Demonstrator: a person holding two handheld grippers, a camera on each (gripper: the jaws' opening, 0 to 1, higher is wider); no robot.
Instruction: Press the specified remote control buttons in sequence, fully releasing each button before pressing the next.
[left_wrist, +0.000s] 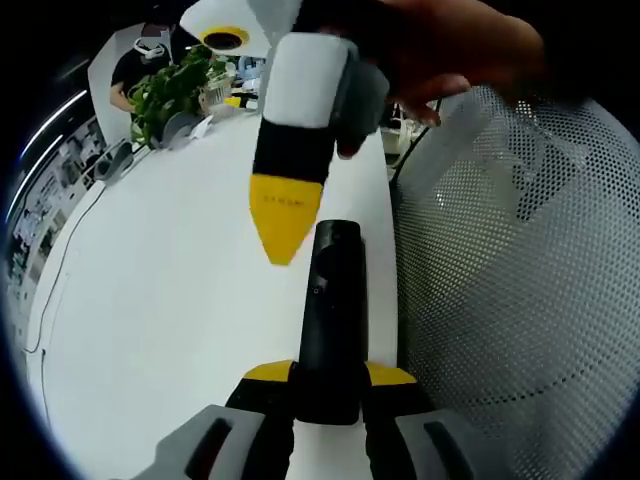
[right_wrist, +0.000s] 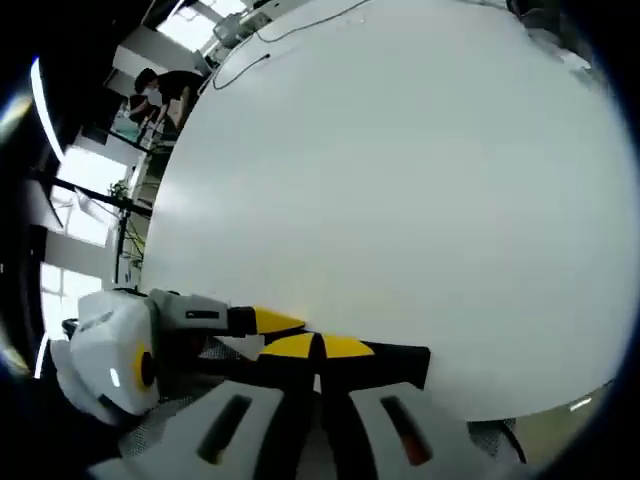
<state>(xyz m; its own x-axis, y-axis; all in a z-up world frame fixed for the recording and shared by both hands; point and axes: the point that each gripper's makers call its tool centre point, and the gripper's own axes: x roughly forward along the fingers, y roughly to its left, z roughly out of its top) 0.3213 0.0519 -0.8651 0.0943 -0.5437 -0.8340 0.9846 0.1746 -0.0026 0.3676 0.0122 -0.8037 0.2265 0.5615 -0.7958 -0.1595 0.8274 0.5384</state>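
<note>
Left gripper fingers clamp the slim, rigid, light-looking black remote control at its near end over the white desk, while the right gripper, fingers pressed together, noses down onto it.

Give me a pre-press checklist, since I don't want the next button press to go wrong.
1. Remote held firm: ok, the left gripper is shut on its near end.
2. Right gripper shut for pressing: ok, its yellow tips meet.
3. Right gripper tip off the buttons: cannot tell, it overlaps the remote's far end.
4. Target button identified: cannot tell, the remote's face is too dark.
5. Remote over the white table: ok.
</note>
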